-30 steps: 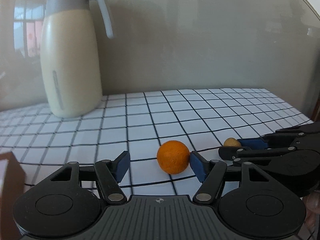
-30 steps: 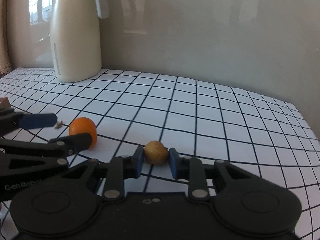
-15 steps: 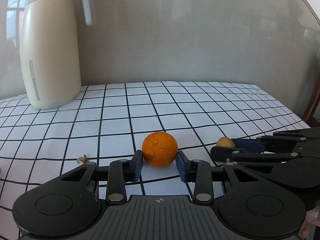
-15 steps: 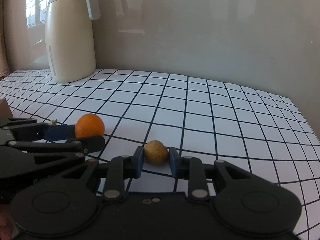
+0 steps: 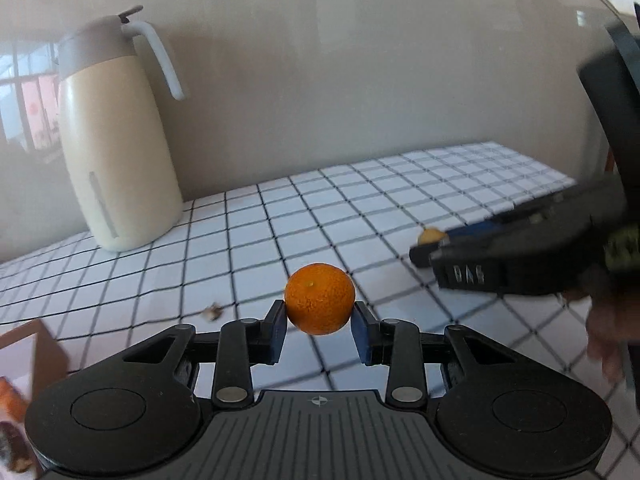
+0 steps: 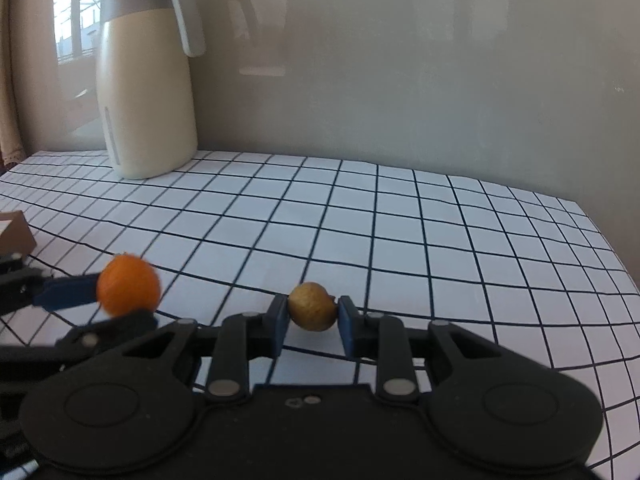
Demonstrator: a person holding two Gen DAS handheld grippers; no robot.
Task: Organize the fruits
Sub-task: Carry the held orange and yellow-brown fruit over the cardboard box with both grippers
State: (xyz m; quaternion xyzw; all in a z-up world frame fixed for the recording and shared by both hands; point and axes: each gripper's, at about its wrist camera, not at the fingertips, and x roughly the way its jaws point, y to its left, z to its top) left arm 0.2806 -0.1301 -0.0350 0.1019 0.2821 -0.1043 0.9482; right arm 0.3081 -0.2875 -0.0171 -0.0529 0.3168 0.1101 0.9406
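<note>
Having closed in from either side, the left hand-held gripper (image 5: 319, 330) is clamping the round orange mandarin (image 5: 320, 298) at centre frame above the grid-patterned desk (image 5: 360, 184), while the right hand-held gripper (image 6: 312, 322) is pinching the small tan fruit (image 6: 312, 306), both probably needing carrying to a container next.

I saw a plain grey-beige wall (image 6: 420, 80) behind a table under a white, black-gridded cloth (image 6: 400, 232). A cream jug (image 6: 144, 92) stood near the wall; daylight entered through a window (image 6: 76, 12).

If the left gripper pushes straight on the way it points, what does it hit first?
The left gripper, shut on the orange, points down across bare checked tablecloth, so that likely comes first. The thermos jug stands off to the left; depth is uncertain.
</note>
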